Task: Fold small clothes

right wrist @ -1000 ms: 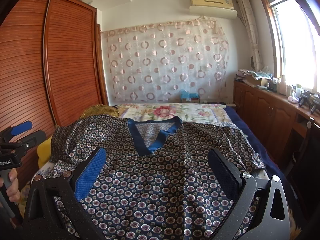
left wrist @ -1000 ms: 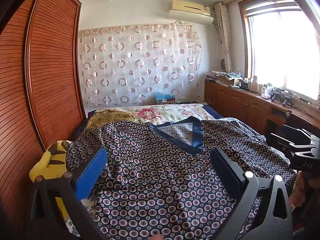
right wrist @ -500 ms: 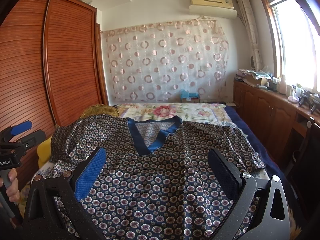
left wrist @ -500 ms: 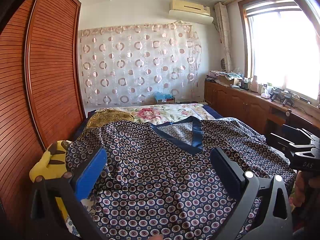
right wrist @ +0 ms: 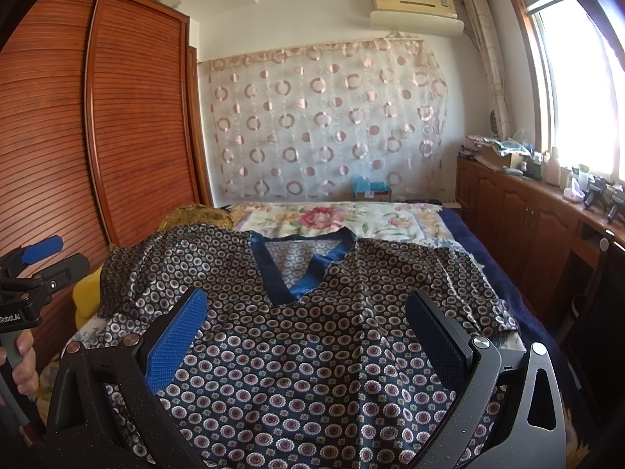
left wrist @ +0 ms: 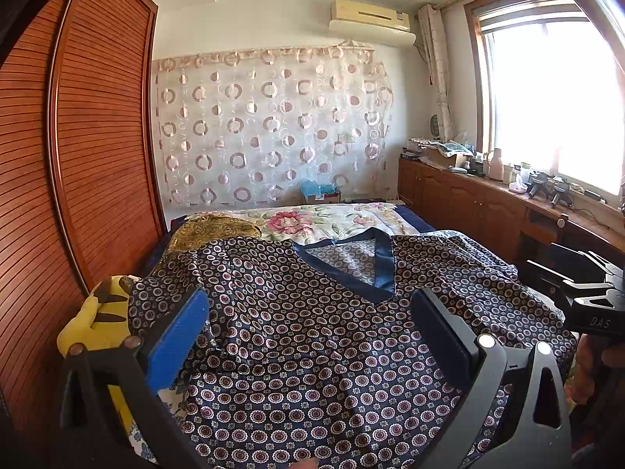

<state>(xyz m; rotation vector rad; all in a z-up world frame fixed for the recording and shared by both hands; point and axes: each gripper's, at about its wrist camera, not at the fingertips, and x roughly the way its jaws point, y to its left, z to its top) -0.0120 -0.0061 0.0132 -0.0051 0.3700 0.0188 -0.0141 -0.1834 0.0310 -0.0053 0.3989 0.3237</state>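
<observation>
The patterned shirt (right wrist: pixel 312 351) is found spread flat and unfolded on the bed (right wrist: pixel 461 222), with the left gripper (left wrist: pixel 312 336) and right gripper (right wrist: pixel 308 332) both held released, nothing grasped, and all folds judged outstanding.

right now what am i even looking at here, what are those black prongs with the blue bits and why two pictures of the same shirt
There is no robot here. A person holds a handheld two-finger gripper in each hand, and each gripper carries a wide-angle camera looking forward along its fingers. That gives two views of one scene.

One picture comes from the left gripper, the other from the right gripper. The black prongs are the fingers, and the blue bits are their pads. Each view also catches the other gripper at its edge.

On the bed a patterned navy shirt with a blue V-neck lies spread out, front up. It is the garment to fold. A yellow plush toy sits at its left, by the wooden wardrobe.

Both grippers are open and hold nothing.
</observation>
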